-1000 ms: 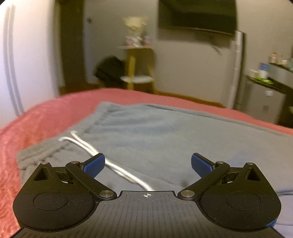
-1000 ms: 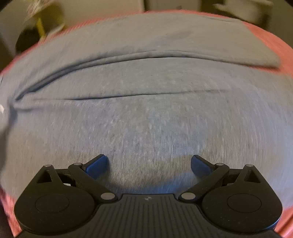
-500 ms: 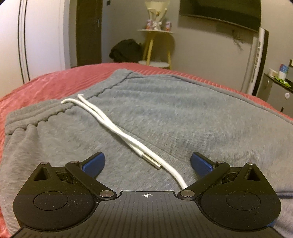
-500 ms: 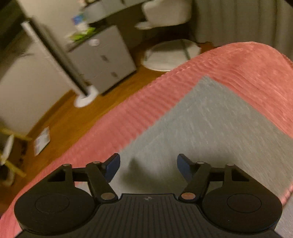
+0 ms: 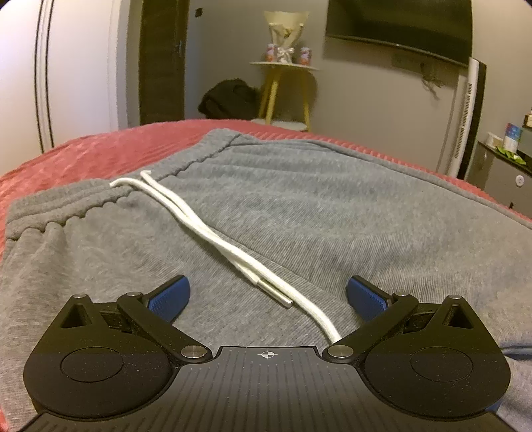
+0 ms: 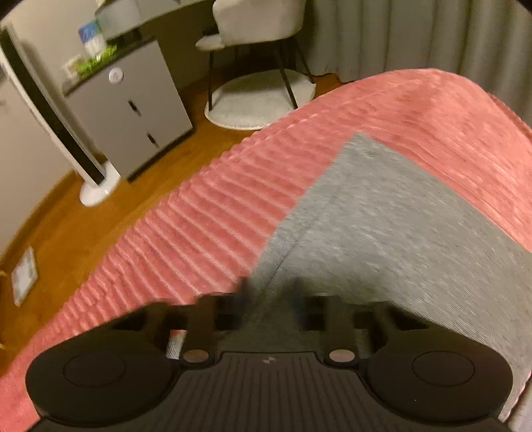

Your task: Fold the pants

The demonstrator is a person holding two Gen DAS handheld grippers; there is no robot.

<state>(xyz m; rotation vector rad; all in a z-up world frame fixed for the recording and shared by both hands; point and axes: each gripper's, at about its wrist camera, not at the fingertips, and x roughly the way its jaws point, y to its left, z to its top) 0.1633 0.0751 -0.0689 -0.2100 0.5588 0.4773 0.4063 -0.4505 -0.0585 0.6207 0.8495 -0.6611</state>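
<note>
Right claw newly narrowed, blurred over pants edge

- One pair of grey pants on one red bedspread.
- Two white cord ends.
- Two grippers, the left and the right.
- One yellow stool.
- One chair.

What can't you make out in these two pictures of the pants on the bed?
- Right wrist view: the right gripper is motion-blurred, so whether it has pinched the pants cannot be told.
- Left wrist view: one end of the drawstring runs under the left gripper and is hidden.
- Left wrist view: the pant legs are cut off by the right edge.
- Left wrist view: the items on the yellow stool are too small to identify.
</note>
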